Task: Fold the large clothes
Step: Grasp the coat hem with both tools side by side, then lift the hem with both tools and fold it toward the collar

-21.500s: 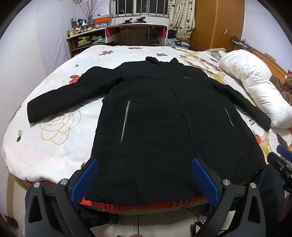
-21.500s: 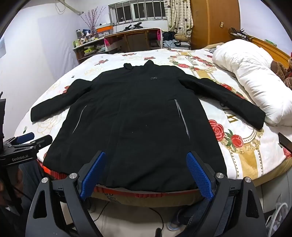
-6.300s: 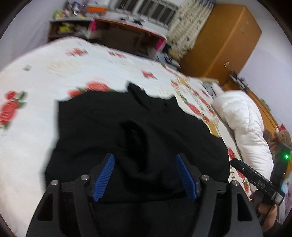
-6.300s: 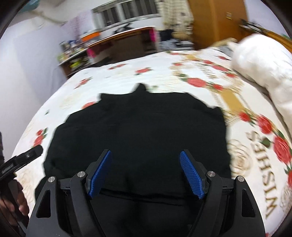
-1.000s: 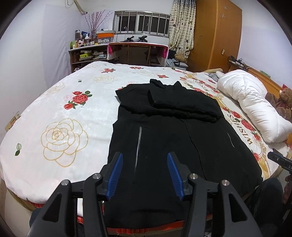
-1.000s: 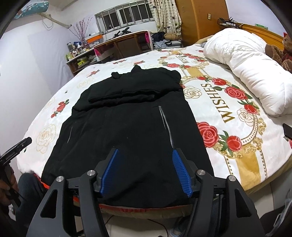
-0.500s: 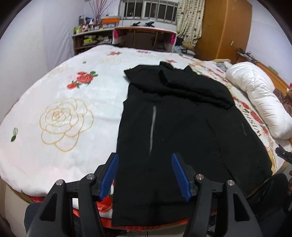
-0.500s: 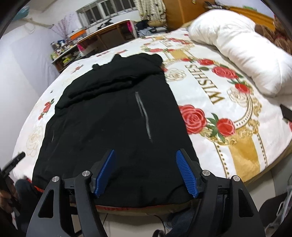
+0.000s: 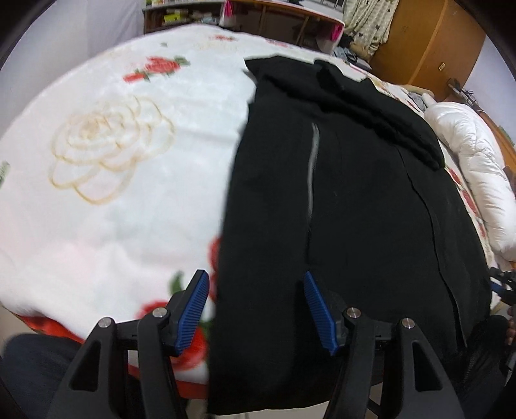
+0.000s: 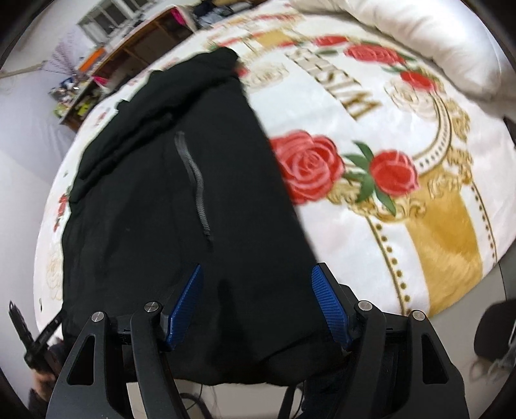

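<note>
A long black coat (image 9: pixel 354 193) lies flat on the bed, front up, with both sleeves folded in across its chest. Its hem hangs over the bed's near edge. My left gripper (image 9: pixel 253 278) is open and points steeply down over the hem's left corner, with the coat's left edge running between its blue pads (image 9: pixel 193 309). In the right wrist view the coat (image 10: pixel 161 209) fills the left half. My right gripper (image 10: pixel 258 270) is open above the hem's right corner, and black cloth lies under both its fingers. Neither gripper pinches the fabric.
The bed (image 9: pixel 113 193) has a white spread with roses and gold print (image 10: pixel 435 232). A white duvet (image 9: pixel 467 161) lies along its right side. A desk (image 9: pixel 274 19) and a wooden wardrobe (image 9: pixel 419 38) stand beyond. A hand holds the other gripper (image 10: pixel 35 332) at lower left.
Both grippers have dropped and tilted down toward the coat's hem, the left over its left corner and the right over its right corner. Their jaws stand slightly wider than a second ago.
</note>
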